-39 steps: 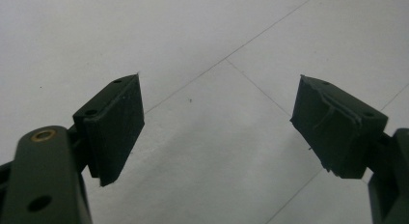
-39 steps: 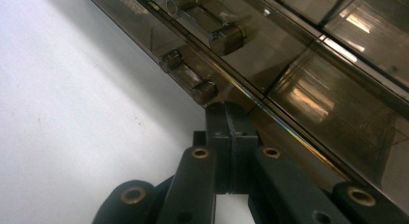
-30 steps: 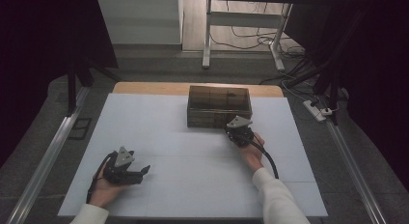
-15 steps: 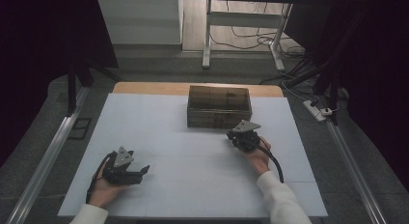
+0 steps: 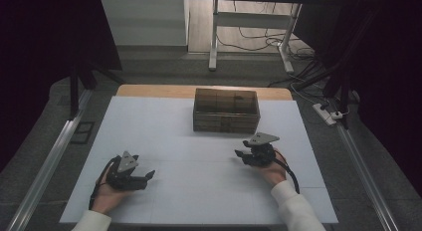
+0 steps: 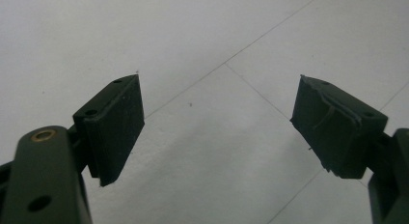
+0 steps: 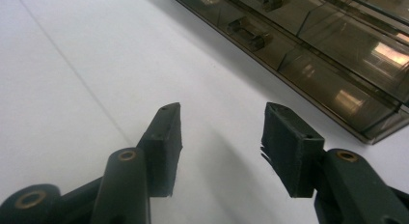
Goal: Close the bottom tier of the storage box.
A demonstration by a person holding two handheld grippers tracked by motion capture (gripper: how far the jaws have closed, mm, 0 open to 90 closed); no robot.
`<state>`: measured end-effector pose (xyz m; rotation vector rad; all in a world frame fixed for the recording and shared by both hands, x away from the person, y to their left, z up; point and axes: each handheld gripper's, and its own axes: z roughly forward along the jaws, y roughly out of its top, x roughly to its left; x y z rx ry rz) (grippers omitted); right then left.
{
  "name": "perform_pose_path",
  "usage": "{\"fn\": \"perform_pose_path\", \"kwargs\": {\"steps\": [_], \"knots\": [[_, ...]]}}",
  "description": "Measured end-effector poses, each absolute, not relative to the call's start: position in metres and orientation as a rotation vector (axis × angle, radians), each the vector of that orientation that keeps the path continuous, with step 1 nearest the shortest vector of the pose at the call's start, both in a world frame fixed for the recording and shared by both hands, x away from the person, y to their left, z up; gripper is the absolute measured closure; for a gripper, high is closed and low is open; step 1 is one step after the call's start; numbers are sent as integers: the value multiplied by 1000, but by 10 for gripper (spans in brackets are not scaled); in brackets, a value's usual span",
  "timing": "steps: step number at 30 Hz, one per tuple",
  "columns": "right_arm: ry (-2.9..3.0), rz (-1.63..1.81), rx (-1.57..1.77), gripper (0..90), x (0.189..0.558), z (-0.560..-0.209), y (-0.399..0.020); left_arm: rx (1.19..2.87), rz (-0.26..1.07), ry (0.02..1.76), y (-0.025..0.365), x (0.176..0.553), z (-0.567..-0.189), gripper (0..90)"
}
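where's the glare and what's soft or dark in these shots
High view: dim, black at both sides, the white table the one bright area. Right gripper view: pale reflections glare off the smoky clear box, whose far end blurs. Left gripper view: even light, with soft shadows under the fingers.

Box (image 5: 226, 110): smoky translucent plastic, glossy, smooth. Desk (image 5: 164, 136): matt white sheeting, wood at its far edge. Claw pads (image 7: 293, 149): matt black rubber, frayed edges.

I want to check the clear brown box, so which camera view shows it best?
The high view: the whole brown box sits at the table's far edge. The right gripper view catches one corner and its compartments close up. The left gripper view faces bare table.
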<state>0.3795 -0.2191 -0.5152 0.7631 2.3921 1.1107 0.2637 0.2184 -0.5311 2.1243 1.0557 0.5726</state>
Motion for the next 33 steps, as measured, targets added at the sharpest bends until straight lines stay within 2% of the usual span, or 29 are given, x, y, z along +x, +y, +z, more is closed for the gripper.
{"fn": "perform_pose_path", "kwargs": {"steps": [23,33], "knots": [[2330,1166,775,416,317,-509,-291,2121,566,1059,218,264,-531,183],[2318,1191,778,374,304,-511,-308,2126,563,1062,218,263,-532,182]]}}
